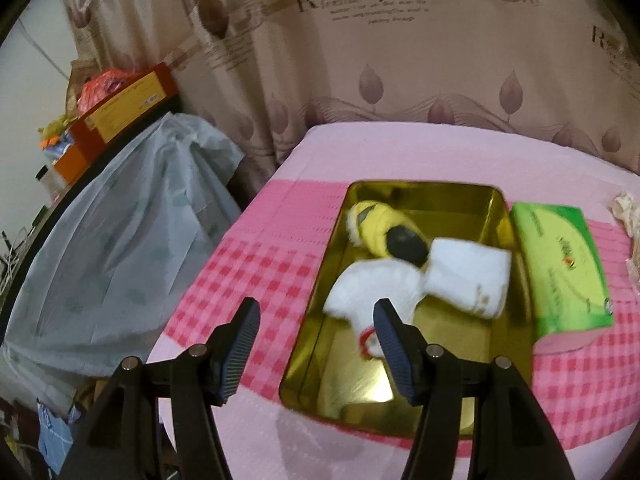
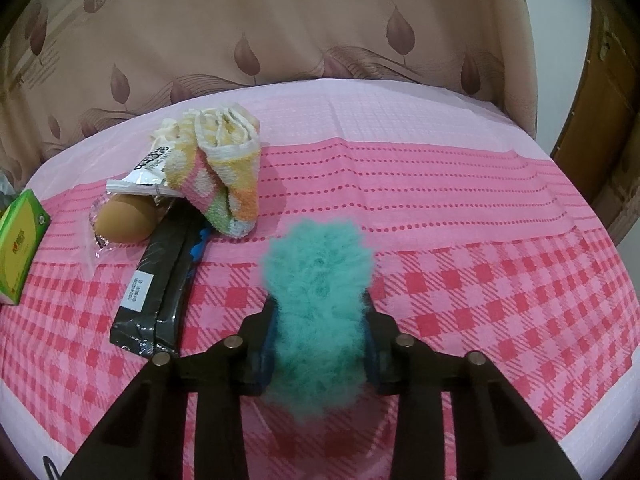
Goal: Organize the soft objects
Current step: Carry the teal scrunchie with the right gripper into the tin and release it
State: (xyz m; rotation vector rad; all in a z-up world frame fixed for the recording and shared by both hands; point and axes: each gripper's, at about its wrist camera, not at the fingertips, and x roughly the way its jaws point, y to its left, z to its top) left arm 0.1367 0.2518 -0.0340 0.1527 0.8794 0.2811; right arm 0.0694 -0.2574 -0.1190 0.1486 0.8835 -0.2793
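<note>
Three soft things lie inside the shiny gold rectangular metal tin (image 1: 516,240): a yellow plush slipper-like toy with a black sole (image 1: 380,230) at the far end, a white roll of tissue (image 1: 468,276) to its right, and a white fuzzy sock with a red trim (image 1: 372,300) toward the near end, overlapping the other two. The left gripper (image 1: 316,348) hovers over the tin's near left corner with its ribbed dark-blue pads spread wide apart and nothing between them. Just right of the tin, touching or nearly touching its wall, sits a glossy green soft pack of tissues (image 1: 560,268).

The right gripper (image 2: 320,320) is clamped on a fluffy teal pompom-like plush (image 2: 320,292), whose shaggy fibres bulge out past both fingers above the pink checked woven cloth (image 2: 480,280) covering the table. To the far left in that view lies a folded terry towel in pastel checks (image 2: 224,176), resting partly on a black plastic-wrapped flat packet (image 2: 160,292) and next to a brown bun in clear wrapping (image 2: 124,220). A beige curtain printed with mauve leaves (image 2: 280,40) hangs behind the table.
</note>
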